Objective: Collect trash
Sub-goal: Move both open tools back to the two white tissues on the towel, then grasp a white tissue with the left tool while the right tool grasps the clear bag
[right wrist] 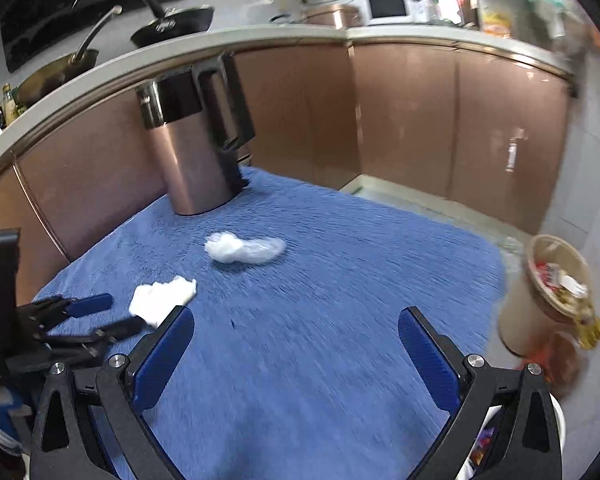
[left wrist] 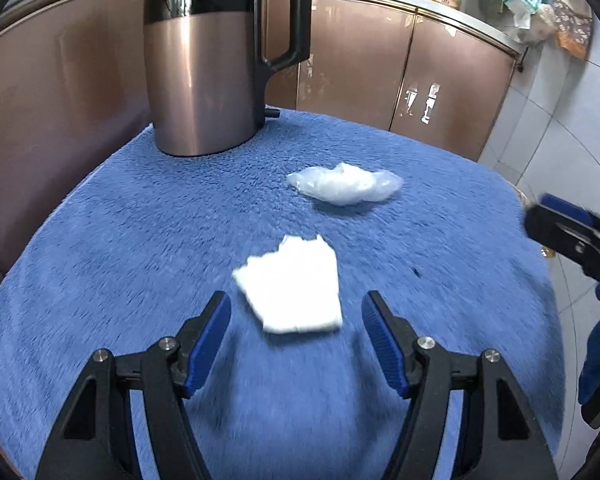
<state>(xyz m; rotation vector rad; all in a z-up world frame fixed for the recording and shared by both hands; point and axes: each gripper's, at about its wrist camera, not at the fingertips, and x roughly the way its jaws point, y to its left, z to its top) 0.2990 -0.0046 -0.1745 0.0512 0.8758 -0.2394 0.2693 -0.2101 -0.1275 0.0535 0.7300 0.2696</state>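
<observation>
White on blue: a folded tissue [left wrist: 292,288] flat on the fleece-covered surface [left wrist: 100,240], dead ahead of the left gripper [left wrist: 296,300] and centred on the gap between its jaws. Jaws released, spread wider than the tissue, nothing pinched. Near edge of the tissue about level with the tips; contact with the pads not clear through the blur. Slightly longer from near to far than from left to right, so lined up along the gripper's pointing direction, with the short side across the gap. Judged ready for a straight drop and a squeeze, with no turn of the wrist needed.

Farther on and a little to the right, a crumpled clear plastic bag [left wrist: 344,184], apart from the tissue, long axis running left to right. Beyond it at the far left, a copper-coloured kettle [left wrist: 204,80], clear of both pieces.

Right gripper [right wrist: 296,316] over the near right part of the surface, jaws likewise released and empty, bare fleece between them. From there, plastic bag ahead and to the left, tissue at the near left beside the other gripper's tips. So: tissue plainly the left gripper's, and the plastic bag probably better left to the right one, reached across its short side.

Off the right edge of the surface, down on the floor, a tan bin [right wrist: 540,304] already holding rubbish, much closer to the right gripper than to the left. Likely risk: fleece pile caught along with the thin tissue.
</observation>
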